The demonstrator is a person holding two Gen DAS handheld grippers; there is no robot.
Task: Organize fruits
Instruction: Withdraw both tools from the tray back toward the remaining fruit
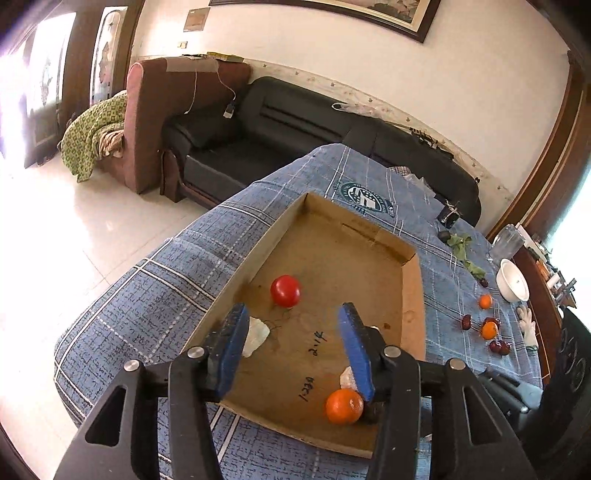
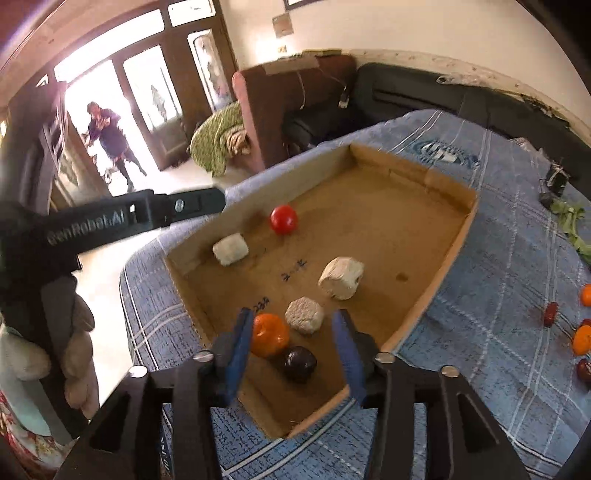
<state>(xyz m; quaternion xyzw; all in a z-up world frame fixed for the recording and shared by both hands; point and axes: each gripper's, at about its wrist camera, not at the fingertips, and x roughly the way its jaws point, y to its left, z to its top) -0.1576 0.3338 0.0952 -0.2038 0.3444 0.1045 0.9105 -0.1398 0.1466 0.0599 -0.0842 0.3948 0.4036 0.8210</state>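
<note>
Plum hidden behind right finger, left view.

Pretty sure we're in somebody's living room here. We've got a black leather sofa along the wall, a brown armchair with a green patterned blanket slumped beside it, a framed picture up top, glossy white floor tiles, and dark wooden glazed doors standing open to daylight. The table wears a blue plaid cloth.
</note>
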